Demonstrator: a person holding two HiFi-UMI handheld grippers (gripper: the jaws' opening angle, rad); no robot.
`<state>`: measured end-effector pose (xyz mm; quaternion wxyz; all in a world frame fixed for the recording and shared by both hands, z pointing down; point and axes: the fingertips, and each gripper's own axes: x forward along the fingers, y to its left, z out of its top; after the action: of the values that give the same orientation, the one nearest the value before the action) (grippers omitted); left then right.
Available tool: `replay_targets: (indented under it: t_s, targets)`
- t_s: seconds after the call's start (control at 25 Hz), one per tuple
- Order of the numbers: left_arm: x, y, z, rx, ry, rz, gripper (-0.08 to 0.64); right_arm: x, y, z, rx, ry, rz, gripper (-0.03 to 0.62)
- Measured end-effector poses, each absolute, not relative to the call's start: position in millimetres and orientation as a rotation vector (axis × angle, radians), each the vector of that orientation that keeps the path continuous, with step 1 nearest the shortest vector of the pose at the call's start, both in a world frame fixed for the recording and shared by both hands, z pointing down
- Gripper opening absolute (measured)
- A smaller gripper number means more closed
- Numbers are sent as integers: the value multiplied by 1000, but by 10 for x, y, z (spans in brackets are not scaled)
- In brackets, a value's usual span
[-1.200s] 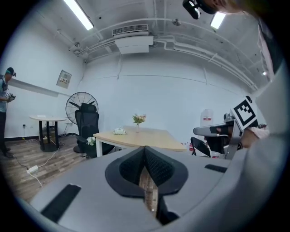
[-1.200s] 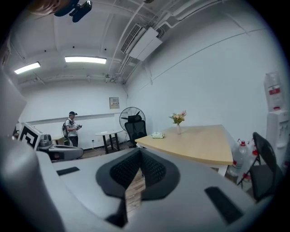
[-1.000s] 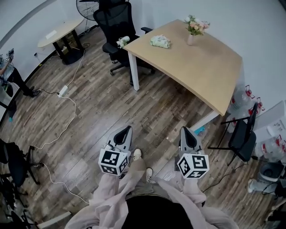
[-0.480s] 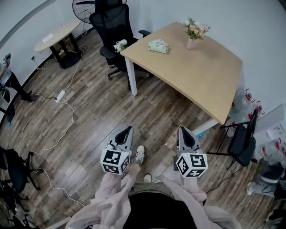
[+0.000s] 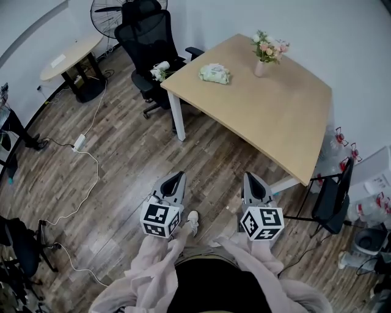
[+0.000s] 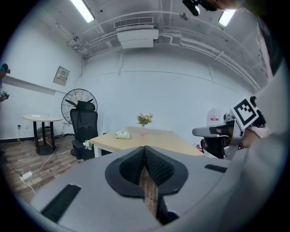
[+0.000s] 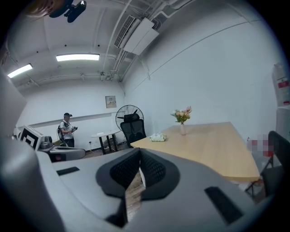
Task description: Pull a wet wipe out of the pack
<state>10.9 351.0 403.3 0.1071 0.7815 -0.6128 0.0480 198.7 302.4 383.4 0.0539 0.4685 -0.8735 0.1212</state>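
The pale green wet wipe pack (image 5: 215,74) lies near the far left corner of the wooden table (image 5: 281,110). It also shows small and far off in the left gripper view (image 6: 122,134) and the right gripper view (image 7: 157,137). My left gripper (image 5: 177,178) and right gripper (image 5: 251,179) are held side by side over the wooden floor, well short of the table, both pointing toward it. In both gripper views the jaws meet, left gripper (image 6: 145,149) and right gripper (image 7: 139,152), with nothing between them.
A vase of flowers (image 5: 264,50) stands on the table beyond the pack. A black office chair (image 5: 148,38) sits at the table's left corner, with a fan (image 5: 109,8) and a round side table (image 5: 68,50) behind. A cable with power strip (image 5: 79,142) crosses the floor at left. A black chair (image 5: 333,191) stands at right.
Both grippers have been carried forward toward the table, which with the pack has slid lower and nearer in the head view. The jaws stay shut.
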Motion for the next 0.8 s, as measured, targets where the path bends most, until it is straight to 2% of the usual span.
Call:
replay_targets:
  t_s: [0.8]
  targets:
    - [-575,2328,4072,2350,-1734,133,12,1348,1913,3855,1513,-2604,370,11]
